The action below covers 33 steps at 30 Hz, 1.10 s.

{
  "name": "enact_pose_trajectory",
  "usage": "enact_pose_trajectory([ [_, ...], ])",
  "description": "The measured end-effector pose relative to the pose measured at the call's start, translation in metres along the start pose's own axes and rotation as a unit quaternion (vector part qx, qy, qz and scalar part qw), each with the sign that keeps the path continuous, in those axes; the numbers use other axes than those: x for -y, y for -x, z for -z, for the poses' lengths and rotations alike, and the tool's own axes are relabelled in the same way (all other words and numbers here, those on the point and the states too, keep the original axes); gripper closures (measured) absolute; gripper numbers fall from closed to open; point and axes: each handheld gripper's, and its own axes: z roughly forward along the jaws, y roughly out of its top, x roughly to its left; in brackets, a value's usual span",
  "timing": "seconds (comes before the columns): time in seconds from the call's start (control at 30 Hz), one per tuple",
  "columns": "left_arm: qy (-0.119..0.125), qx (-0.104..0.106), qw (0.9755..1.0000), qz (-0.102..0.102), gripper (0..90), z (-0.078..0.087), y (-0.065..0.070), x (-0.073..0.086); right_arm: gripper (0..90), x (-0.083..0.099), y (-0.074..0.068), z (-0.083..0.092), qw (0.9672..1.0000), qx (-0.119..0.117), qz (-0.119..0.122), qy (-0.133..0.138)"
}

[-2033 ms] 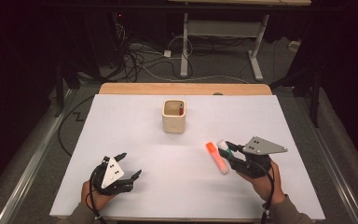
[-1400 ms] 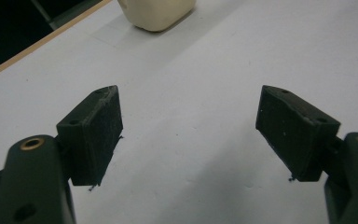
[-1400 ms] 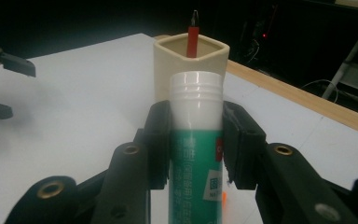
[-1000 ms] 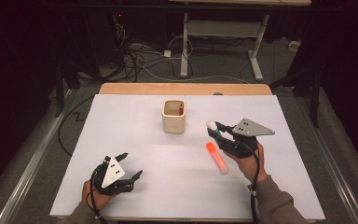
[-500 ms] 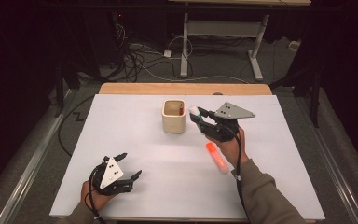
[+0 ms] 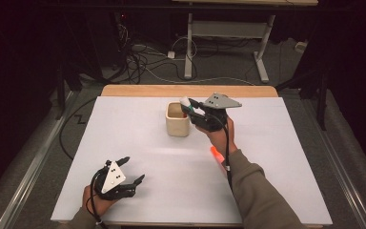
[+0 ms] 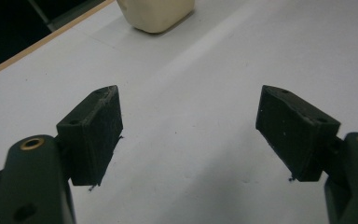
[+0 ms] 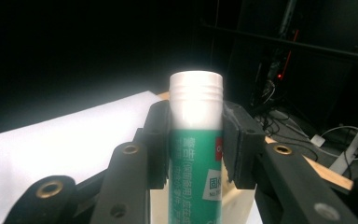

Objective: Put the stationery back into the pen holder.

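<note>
High view, right tongs (image 6: 188, 106) gripping glue stick (image 6: 185, 101) (upright), over cup (image 6: 177, 120) rim.

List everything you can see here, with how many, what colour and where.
Cylindrical glue stick with green label and white cap: one, green and white, clamped in the right gripper beside the cup's rim.
Square cream cup: one, cream, far middle of the table.
Orange marker: one, orange, on the table, partly hidden by the right forearm.
White-topped table: one, white with a wooden far edge.
Grey desk frame: one, on the floor beyond, with cables.
Left gripper: one, black, near left, jaws apart.
Right gripper: one, black, by the cup.
</note>
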Motion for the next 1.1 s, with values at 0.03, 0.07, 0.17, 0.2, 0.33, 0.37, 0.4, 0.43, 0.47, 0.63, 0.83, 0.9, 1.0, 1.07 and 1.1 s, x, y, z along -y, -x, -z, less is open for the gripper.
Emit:
enact_pose_trajectory([
  [0.03, 0.001, 0.0, 1.0, 0.0, 22.1, 0.0, 0.0, 0.0, 65.8, 0.0, 0.001, -0.003, 1.0, 0.002, -0.001, 0.002],
  [0.07, 0.001, 0.001, 1.0, 0.0, 22.1, 0.0, 0.0, 0.0, 65.9, -0.001, 0.002, -0.005, 1.0, 0.001, -0.003, 0.005],
  [0.17, 0.001, 0.002, 1.0, -0.001, 22.0, 0.0, 0.0, 0.0, 65.8, -0.002, 0.002, -0.013, 1.0, 0.003, -0.003, 0.006],
  [0.2, 0.001, 0.001, 1.0, -0.001, 22.1, 0.0, 0.0, 0.0, 65.8, -0.003, 0.002, -0.016, 1.0, 0.001, -0.003, 0.006],
  [0.33, 0.004, 0.002, 1.0, -0.004, 22.1, 0.001, 0.0, -0.001, 65.8, -0.003, 0.002, -0.027, 1.0, 0.004, -0.004, 0.005],
  [0.37, 0.004, 0.002, 1.0, -0.003, 22.1, 0.001, 0.0, -0.001, 65.8, -0.004, 0.001, -0.029, 1.0, 0.007, -0.003, 0.003],
  [0.4, 0.005, 0.001, 1.0, -0.002, 22.1, 0.001, 0.0, -0.001, 65.8, -0.003, 0.002, -0.032, 1.0, 0.008, 0.0, 0.002],
  [0.43, 0.006, 0.002, 1.0, -0.001, 22.1, 0.001, 0.0, -0.001, 65.8, -0.003, 0.002, -0.035, 1.0, 0.006, -0.004, 0.001],
  [0.47, 0.006, 0.003, 1.0, -0.002, 22.1, 0.001, 0.0, -0.001, 65.8, -0.003, 0.002, -0.037, 1.0, 0.007, -0.007, 0.0],
  [0.63, 0.005, 0.004, 1.0, -0.001, 22.1, 0.001, 0.0, -0.001, 65.8, -0.004, 0.003, -0.048, 0.9999, 0.011, -0.007, -0.004],
  [0.83, 0.008, 0.007, 0.9999, 0.002, 22.1, 0.002, 0.0, 0.0, 65.8, -0.008, 0.004, -0.059, 0.9999, 0.013, -0.004, -0.003],
  [0.9, 0.007, 0.008, 0.9999, 0.003, 22.1, 0.001, -0.001, 0.001, 65.8, -0.006, 0.004, -0.062, 0.9999, 0.013, -0.004, -0.003],
  [1.0, 0.006, 0.009, 0.9999, 0.002, 22.1, 0.001, -0.001, 0.001, 65.7, -0.001, 0.005, -0.065, 0.9998, 0.01, -0.013, -0.009],
  [1.07, 0.007, 0.009, 0.9999, 0.002, 22.1, 0.001, -0.001, 0.001, 65.7, 0.002, 0.005, -0.067, 0.9998, 0.013, -0.01, -0.014],
  [1.1, 0.007, 0.009, 0.9999, 0.002, 22.1, 0.001, -0.001, 0.001, 65.7, 0.003, 0.005, -0.068, 0.9998, 0.012, -0.014, -0.012],
])
